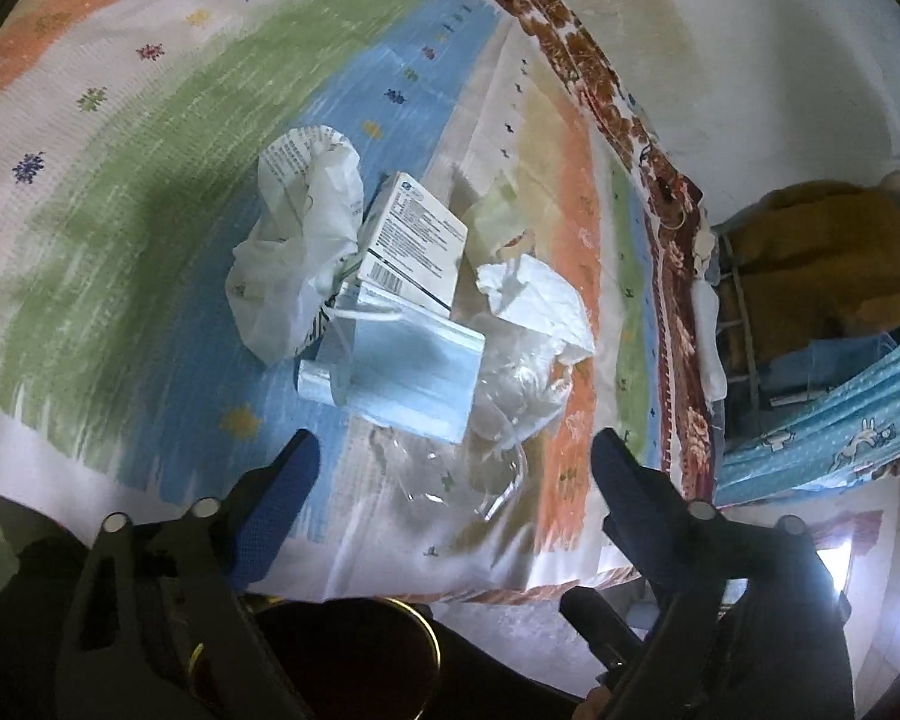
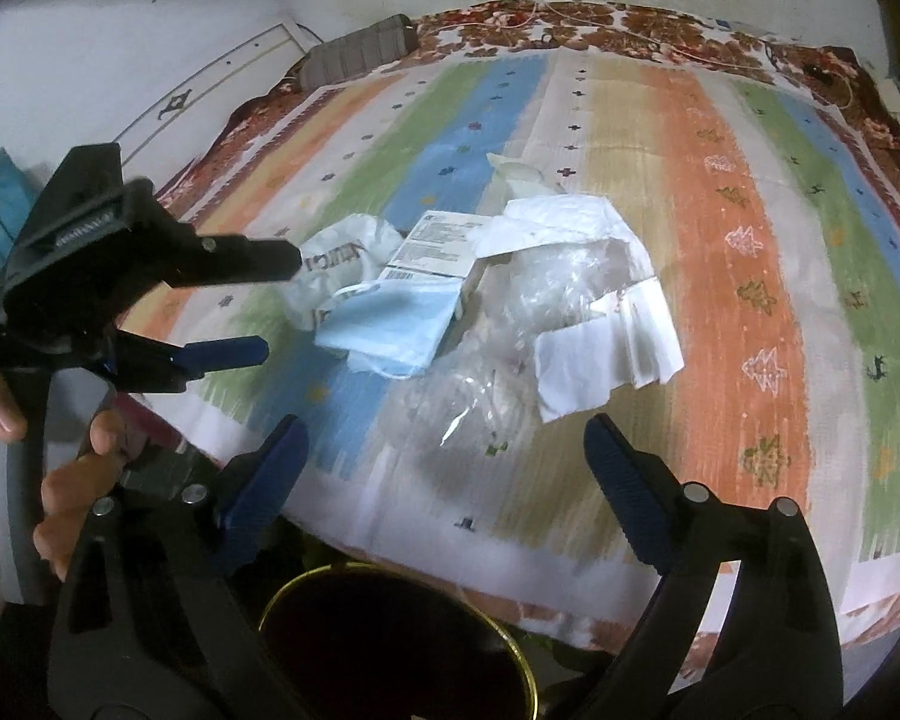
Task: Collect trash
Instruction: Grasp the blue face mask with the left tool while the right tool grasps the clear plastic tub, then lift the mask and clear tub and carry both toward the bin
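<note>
Zero items collected so far, as far as I can judge: the whole trash pile sits on the striped bedspread (image 2: 714,192), and the dark gold-rimmed bin (image 2: 528,678) below the bed's near edge shows nothing I can make out inside.

Landmark: the printed carton (image 1: 414,240), at the pile's middle.
- Blue face mask (image 1: 414,378): touching the carton on its near side, partly overlapping it.
- Crumpled white plastic bag (image 1: 294,252): touching the carton on its left.
- White paper tissue (image 2: 606,360): right of the carton, lying on the clear film.
- Clear plastic wrap (image 2: 486,384): nearer than the carton, spreading toward the bed edge.
- A pale scrap (image 2: 519,174) lies just beyond the carton; what it is I cannot tell.

Left gripper (image 1: 456,468): I see its jaws spread wide, nothing between them, hovering above the near side of the mask. From the right wrist view it hangs left of the carton, apart from the pile.
Right gripper (image 2: 444,450): jaws likewise wide and empty, over the clear wrap, no contact.

Judgement: task at its start. Every piece remains; each needs a grasp and a drop into the bin. The thin film and tissue look hardest to pinch.
</note>
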Demonstrator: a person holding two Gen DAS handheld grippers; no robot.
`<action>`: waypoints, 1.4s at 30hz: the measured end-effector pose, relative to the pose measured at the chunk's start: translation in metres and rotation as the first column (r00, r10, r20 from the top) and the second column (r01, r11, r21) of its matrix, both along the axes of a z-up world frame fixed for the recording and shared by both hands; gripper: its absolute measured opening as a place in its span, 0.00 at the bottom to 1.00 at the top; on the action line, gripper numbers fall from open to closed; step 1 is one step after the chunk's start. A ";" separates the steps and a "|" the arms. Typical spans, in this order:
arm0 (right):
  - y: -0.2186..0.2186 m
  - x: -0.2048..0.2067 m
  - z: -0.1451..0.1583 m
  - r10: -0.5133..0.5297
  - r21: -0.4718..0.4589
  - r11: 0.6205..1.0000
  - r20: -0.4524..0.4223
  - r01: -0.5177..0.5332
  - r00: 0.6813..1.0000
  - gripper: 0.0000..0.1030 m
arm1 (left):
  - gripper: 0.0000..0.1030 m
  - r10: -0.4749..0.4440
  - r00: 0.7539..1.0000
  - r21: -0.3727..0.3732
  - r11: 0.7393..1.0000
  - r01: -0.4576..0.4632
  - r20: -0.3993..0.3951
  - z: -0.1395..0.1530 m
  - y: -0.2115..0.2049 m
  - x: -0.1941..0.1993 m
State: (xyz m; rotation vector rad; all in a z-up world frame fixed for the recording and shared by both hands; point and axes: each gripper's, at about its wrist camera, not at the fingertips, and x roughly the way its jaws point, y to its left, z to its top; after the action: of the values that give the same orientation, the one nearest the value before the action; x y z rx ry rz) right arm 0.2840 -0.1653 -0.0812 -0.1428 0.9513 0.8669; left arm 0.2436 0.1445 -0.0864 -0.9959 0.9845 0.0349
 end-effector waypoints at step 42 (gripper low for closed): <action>0.051 0.023 -0.035 0.109 -0.017 0.994 -0.134 -0.112 0.985 0.06 | 0.02 -0.018 0.998 0.047 0.999 0.020 -0.059 -0.018 -0.013 0.032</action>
State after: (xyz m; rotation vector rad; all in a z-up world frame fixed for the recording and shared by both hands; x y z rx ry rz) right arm 0.3075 -0.1140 -0.1166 -0.1610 1.0870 0.9768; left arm 0.2753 0.1311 -0.1049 -0.9461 1.0420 0.0719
